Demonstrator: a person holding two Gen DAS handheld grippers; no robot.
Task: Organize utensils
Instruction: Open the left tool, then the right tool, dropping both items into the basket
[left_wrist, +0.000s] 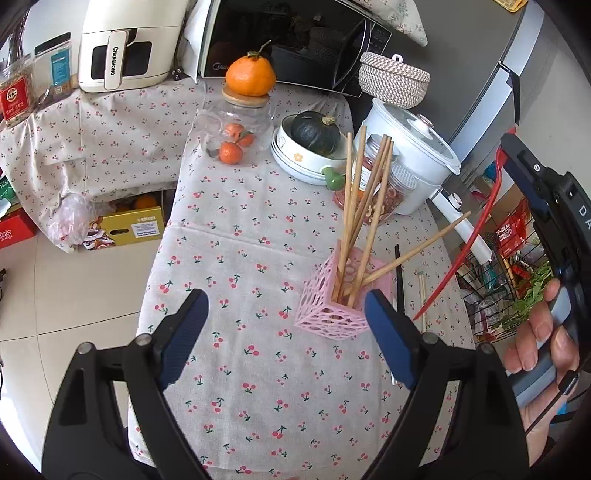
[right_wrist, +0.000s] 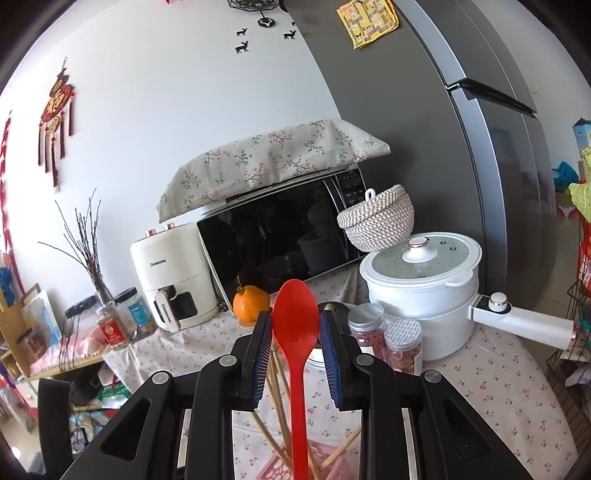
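Where red spoon (right_wrist: 295, 325) passes right gripper (right_wrist: 295, 332), grip unclear.

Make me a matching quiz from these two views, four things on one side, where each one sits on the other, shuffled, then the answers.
1. red spoon
2. wooden chopsticks
3. big orange
4. dark squash

A. in the white bowl
B. between the right gripper pads
C. in the pink holder
D. on the glass jar lid

Pairs: 1-B, 2-C, 3-D, 4-A

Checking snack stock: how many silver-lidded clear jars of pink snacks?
2: left jar and right jar, side by side before the white lidded pot; more may be hidden.
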